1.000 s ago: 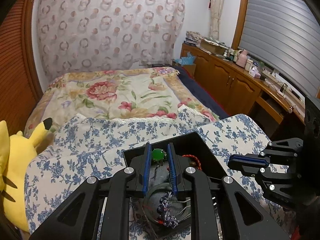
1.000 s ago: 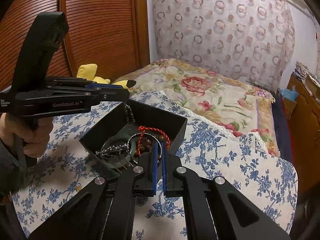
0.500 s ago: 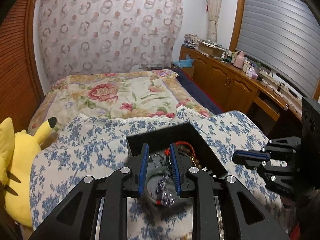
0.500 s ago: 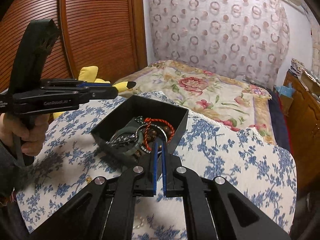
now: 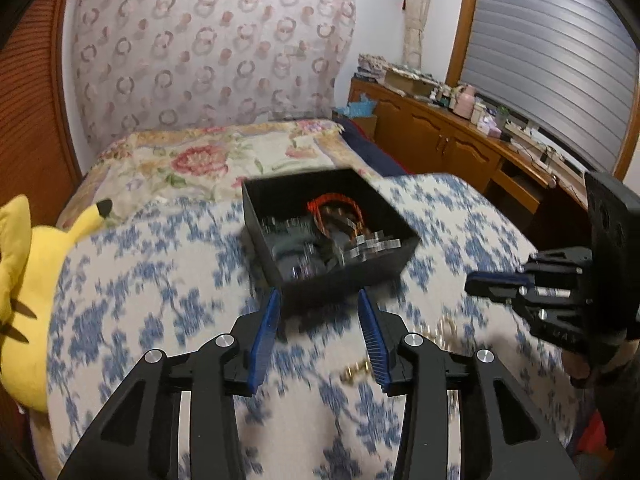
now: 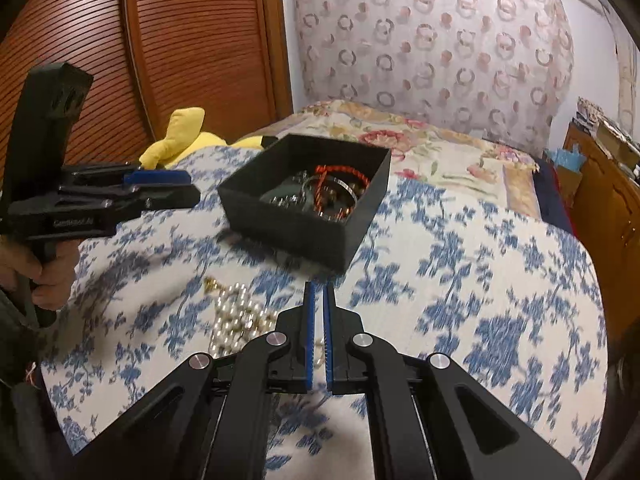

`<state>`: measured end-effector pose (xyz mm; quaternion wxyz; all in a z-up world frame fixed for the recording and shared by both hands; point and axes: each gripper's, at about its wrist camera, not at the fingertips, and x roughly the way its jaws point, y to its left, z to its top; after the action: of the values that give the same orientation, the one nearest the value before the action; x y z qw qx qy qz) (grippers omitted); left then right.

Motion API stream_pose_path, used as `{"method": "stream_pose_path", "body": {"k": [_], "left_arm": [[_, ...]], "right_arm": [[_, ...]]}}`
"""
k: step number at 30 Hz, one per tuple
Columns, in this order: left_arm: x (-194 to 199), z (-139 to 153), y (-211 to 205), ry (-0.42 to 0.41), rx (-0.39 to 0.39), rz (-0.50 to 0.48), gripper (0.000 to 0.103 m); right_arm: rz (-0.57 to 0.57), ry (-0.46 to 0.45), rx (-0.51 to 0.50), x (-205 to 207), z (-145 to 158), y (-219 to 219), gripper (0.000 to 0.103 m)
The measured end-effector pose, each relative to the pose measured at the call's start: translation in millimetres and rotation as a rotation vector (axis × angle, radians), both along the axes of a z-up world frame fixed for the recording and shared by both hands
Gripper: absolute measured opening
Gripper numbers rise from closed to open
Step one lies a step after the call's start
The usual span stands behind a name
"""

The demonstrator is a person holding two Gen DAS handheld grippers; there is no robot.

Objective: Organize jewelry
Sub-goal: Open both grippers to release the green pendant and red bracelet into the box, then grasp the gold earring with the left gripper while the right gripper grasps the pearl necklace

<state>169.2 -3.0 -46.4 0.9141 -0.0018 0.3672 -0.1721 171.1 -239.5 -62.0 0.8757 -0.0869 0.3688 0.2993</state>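
Note:
A black open box (image 5: 340,276) (image 6: 288,228) sits on a blue-flowered cloth and holds a red cord bracelet (image 5: 336,204) (image 6: 340,172), chains and bangles. My left gripper (image 5: 319,300) is open and empty, just short of the box's near wall. My right gripper (image 6: 319,288) is shut with nothing visible between its pads, pulled back from the box. A pearl necklace (image 6: 236,316) with gold pieces lies on the cloth left of the right gripper; small gold pieces (image 5: 356,368) show by the left gripper's right finger. The frames are motion-blurred.
A yellow plush toy (image 5: 20,300) (image 6: 180,136) lies at the cloth's left edge. A floral bedspread (image 5: 208,156) stretches behind the box. Wooden cabinets (image 5: 444,148) with clutter run along the right wall. A slatted wooden door (image 6: 180,40) stands on the left.
Both grippers have pulled back from the box. The left gripper's jaws have opened wider and now sit outside the box instead of over its contents. The pearl necklace has come into view.

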Motion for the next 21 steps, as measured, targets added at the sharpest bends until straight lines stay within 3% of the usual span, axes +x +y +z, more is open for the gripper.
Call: {"method": "stream_pose_path", "body": {"k": [3,15,21], "left_arm": [[-8.5,-13.2,-2.6,0.033,0.02,-0.021,0.044],[-5.4,-40.8,-18.6,0.119,0.059,-0.108,0.044],[0.0,-45.6,-26.5,0.13,0.065,-0.138,0.028]], "right_arm": [[-0.005,0.009,-0.001,-6.6,-4.9,-0.9,0.005],[-0.042,0.049,0.015,-14.5,-20.4,-15.2,0.011],[-0.032,0.059,0.02,-14.4,-22.0,-14.7,0.011]]}}
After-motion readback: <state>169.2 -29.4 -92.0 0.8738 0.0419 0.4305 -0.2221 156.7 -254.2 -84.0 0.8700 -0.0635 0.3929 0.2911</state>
